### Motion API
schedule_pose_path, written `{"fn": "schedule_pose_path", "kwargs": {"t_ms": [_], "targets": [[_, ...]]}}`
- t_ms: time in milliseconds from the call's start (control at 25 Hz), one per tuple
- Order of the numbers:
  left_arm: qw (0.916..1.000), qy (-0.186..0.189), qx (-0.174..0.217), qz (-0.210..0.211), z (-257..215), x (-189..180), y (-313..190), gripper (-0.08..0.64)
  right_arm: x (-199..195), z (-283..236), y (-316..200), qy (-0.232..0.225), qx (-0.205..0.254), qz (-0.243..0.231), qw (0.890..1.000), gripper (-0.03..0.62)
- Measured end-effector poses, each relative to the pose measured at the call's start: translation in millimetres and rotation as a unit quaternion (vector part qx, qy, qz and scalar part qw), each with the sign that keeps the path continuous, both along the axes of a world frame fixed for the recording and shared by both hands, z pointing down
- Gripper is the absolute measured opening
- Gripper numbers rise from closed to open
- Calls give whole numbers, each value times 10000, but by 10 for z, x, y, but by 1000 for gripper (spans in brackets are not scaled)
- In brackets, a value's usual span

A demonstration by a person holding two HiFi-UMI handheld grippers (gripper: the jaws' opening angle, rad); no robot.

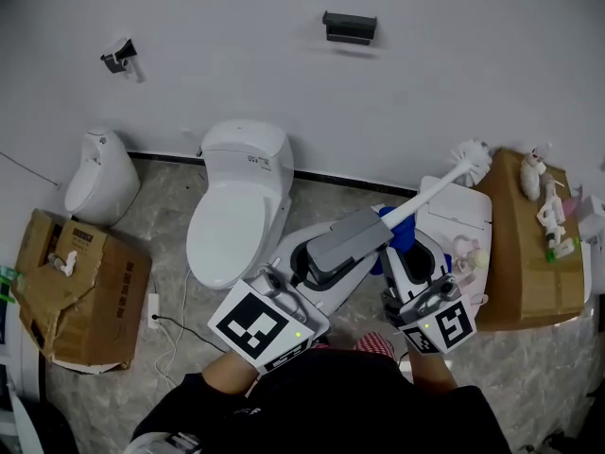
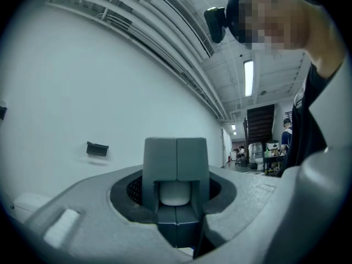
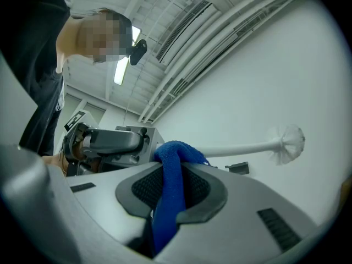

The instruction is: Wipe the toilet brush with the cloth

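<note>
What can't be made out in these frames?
1. Head view: whether the cloth touches the toilet brush handle; the left tool covers that spot.
2. Right gripper view: same contact, hidden behind the cloth's own fold.
3. Left gripper view: the brush beyond the grip; the closed jaws block it.
4. Head view: items on the cardboard box, too small.

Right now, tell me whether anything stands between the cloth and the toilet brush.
Nothing visible does. The blue cloth, pinched in the right tongs, appears to meet the toilet brush at its handle, just beyond the left tongs that clamp its end.
</note>
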State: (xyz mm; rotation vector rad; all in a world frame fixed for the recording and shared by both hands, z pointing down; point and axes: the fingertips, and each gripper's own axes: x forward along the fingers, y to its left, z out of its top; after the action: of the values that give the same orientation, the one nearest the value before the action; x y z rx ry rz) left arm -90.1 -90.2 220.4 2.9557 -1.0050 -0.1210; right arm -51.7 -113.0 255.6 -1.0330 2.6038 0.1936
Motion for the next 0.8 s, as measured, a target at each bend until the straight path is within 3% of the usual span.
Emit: {"fn": "schedule_pose_path", "kwargs": {"t_ms": [200,400,800], "targets": [[10000,12,13,-53,-70,-77,0,164,-75,-72,-8,-14,40,-29,10000,69],[9998,156,52,-73,-155,287,-27,164,306,-182,-42,5,173,-73,9998,69],[9995,118,22,-299,-132,757,53,164,788,-145,-10,-57,21,-207,9998,69]]}}
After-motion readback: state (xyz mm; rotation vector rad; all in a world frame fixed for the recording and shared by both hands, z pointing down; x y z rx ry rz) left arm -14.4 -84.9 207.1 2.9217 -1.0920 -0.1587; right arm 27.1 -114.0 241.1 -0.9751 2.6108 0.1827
